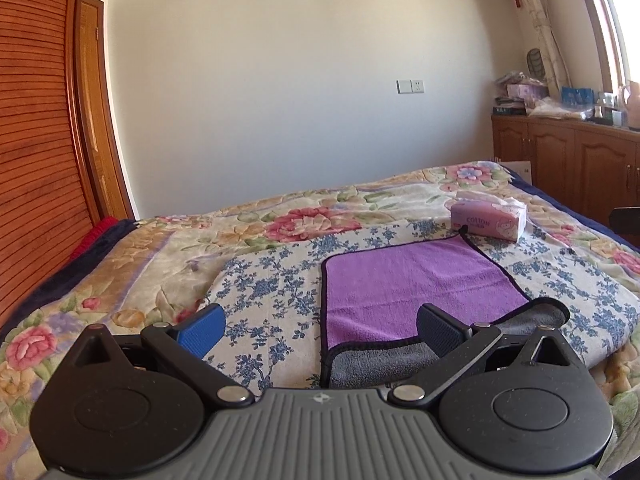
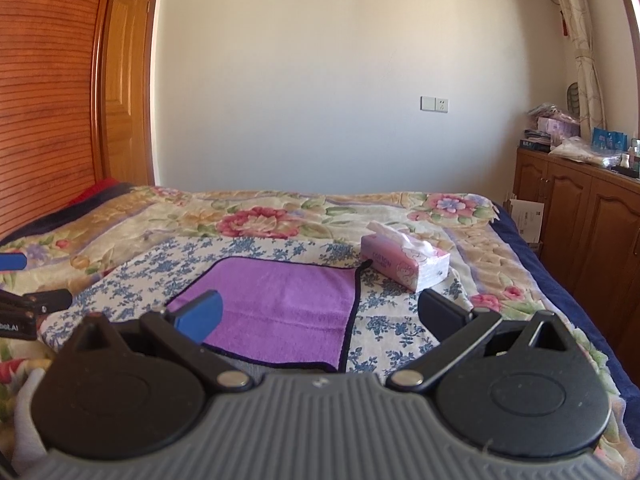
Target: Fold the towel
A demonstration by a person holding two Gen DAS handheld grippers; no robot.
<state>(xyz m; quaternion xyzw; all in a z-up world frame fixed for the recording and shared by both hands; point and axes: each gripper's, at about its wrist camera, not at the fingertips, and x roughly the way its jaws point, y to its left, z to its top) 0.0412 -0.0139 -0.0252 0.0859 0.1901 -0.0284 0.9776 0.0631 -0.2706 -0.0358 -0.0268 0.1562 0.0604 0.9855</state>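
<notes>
A purple towel [image 1: 412, 284] with a dark hem and grey underside lies flat on the blue-flowered cloth on the bed; its near edge is turned over, showing grey [image 1: 384, 364]. It also shows in the right wrist view [image 2: 284, 304]. My left gripper [image 1: 320, 332] is open and empty, hovering over the towel's near left corner. My right gripper [image 2: 320, 316] is open and empty, above the towel's near right part. The left gripper's fingers [image 2: 12, 261] show at the left edge of the right wrist view.
A pink tissue pack [image 1: 488, 218] lies just beyond the towel's far right corner, also in the right wrist view [image 2: 404, 262]. The bed has a floral blanket [image 1: 160, 264]. A wooden wardrobe [image 1: 36, 140] stands left, wooden cabinets [image 2: 580, 216] right.
</notes>
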